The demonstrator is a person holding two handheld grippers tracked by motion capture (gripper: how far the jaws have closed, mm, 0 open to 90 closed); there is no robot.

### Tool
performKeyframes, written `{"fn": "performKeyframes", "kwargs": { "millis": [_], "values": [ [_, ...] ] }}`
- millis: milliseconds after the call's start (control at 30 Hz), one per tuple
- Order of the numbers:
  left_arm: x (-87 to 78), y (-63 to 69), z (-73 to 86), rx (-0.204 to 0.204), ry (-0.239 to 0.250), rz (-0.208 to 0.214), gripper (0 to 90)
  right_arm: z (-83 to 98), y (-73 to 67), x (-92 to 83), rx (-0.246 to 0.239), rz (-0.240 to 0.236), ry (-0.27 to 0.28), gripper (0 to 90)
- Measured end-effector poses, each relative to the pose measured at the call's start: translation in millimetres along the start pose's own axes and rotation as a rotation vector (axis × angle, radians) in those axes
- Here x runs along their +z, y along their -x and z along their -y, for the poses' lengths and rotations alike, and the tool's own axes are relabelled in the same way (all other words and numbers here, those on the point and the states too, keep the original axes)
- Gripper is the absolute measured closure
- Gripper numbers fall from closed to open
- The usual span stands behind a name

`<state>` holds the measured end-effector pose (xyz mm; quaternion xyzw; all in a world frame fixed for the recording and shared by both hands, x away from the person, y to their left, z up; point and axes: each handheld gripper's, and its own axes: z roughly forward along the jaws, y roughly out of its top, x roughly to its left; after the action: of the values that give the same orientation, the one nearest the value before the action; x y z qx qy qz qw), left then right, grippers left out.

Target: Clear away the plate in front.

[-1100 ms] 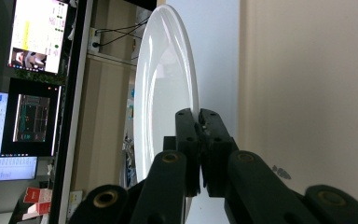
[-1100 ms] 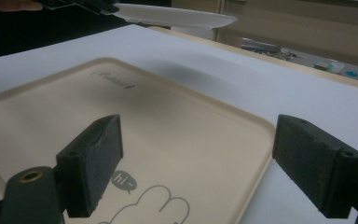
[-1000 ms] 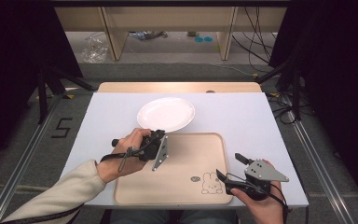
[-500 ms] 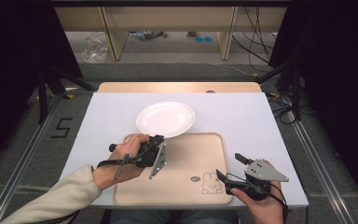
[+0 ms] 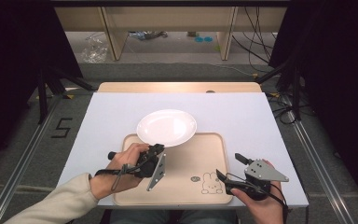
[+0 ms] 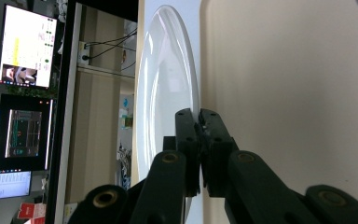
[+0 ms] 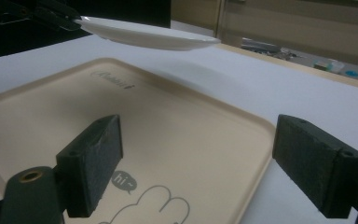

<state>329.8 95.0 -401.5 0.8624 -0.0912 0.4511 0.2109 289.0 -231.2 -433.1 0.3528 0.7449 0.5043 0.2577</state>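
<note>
Now glossy white plate (image 5: 166, 127) pinched by left gripper (image 5: 154, 151) fingers, right gripper (image 5: 229, 168) fingers wide

Plate (image 5: 167, 127): white, glossy, glazed look, smooth; its rim is nipped between the left gripper (image 6: 199, 122) jaws. Those jaws: matt black plastic, brass-coloured pivot bushes. Tray (image 5: 200, 161) under both grippers: beige, smooth, satin sheen, plastic by look. Right gripper (image 7: 196, 163) pads (image 7: 98, 156): black, rough, grainy. Table (image 5: 242, 116) beyond the tray: white, matt.
</note>
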Motion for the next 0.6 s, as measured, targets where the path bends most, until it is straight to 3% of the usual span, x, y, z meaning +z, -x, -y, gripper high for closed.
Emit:
{"fn": "performKeyframes", "kwargs": {
  "millis": [333,600],
  "values": [
    [-7.7,13.4,-5.7,0.016,0.022,0.025,86.5,-0.1,-0.2,0.0,0.0,0.0,-0.001,17.1],
    [-4.7,22.3,-6.7,0.025,0.017,0.062,86.5,0.1,-0.2,0.4,0.001,0.001,0.005,17.1]
  ]
}}
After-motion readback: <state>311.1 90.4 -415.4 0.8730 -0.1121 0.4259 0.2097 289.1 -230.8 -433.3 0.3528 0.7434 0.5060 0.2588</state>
